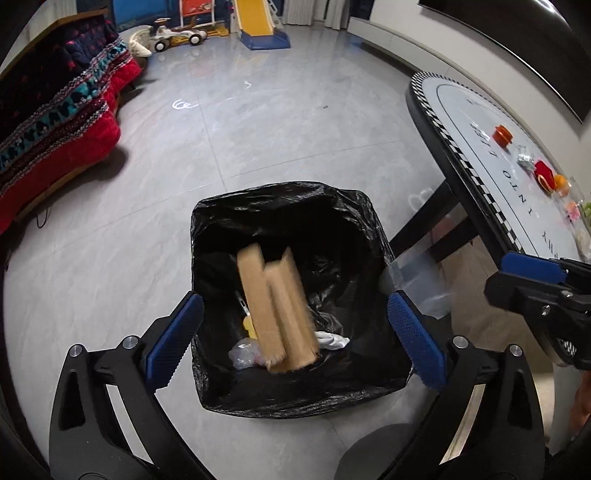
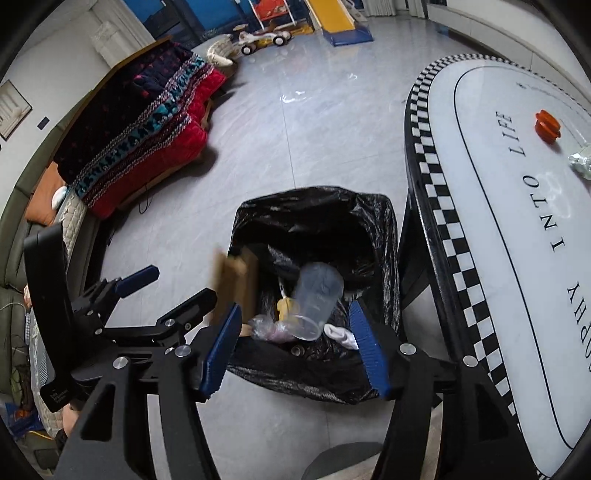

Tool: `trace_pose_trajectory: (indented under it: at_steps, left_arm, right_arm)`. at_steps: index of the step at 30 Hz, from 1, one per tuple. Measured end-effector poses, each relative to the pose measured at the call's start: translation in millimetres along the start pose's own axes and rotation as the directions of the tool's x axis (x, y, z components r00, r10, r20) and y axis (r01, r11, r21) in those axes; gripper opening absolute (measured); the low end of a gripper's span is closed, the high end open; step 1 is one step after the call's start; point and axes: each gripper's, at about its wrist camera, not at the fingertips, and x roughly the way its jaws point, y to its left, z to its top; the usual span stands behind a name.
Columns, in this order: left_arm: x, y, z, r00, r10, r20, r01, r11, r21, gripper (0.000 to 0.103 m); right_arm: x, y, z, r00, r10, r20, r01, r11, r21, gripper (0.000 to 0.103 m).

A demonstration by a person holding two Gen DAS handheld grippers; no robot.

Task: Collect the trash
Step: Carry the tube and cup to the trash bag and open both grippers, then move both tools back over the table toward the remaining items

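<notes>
A bin lined with a black bag [image 1: 280, 192] stands on the floor under both grippers. My left gripper [image 1: 295, 306] is open wide above it, and a brown cardboard piece [image 1: 280, 314], blurred, is loose in the bin's mouth between the pads, touching neither. My right gripper [image 2: 295, 310] is open over the same bin [image 2: 314, 199]. A clear plastic cup [image 2: 314, 306], also blurred, hangs free between its pads. Wrappers and a white scrap [image 2: 341, 334] lie at the bottom. The left gripper [image 2: 173, 288] shows beside the cardboard [image 2: 232, 291], and the right gripper [image 1: 517, 284] at the right edge.
A table with a checkered rim [image 2: 436, 206] stands right of the bin, bearing an orange cap [image 2: 548, 125] and a foil wrapper [image 2: 581, 160]. A sofa with a red and dark blanket [image 1: 55, 122] is at the left. Toy cars [image 1: 177, 35] and a slide lie far back.
</notes>
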Motion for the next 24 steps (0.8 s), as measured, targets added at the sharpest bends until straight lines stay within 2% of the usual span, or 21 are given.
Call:
trace_pose_trajectory:
  at_steps: [3,11,14,24]
  left_arm:
    - [2,6,-2,1.000,-0.013,-0.004,0.013,0.999,-0.032,0.097]
    - [9,1,-4,0.999,-0.014,-0.030,0.013,1.000,-0.018,0.097]
    - [9,-5,-3,0.999,-0.009,-0.033,0.009,1.000,0.001,0.097]
    - [5,-46,14,0.997,-0.070,-0.010,0.071,0.995,0.064,0.097]
  right_arm:
    - [-3,-3,-3,1.000,-0.005,0.012,0.005,1.000,0.002,0.062]
    - [-5,-14,-4,1.000,0.002,0.013,-0.003,1.000,0.026,0.062]
    - [-7,-20,-5,1.000,0.007,0.016,-0.008,0.999,0.041,0.062]
    - [-29,-53,-6,0.997,-0.009,0.071,0.002,0.995,0.098,0.062]
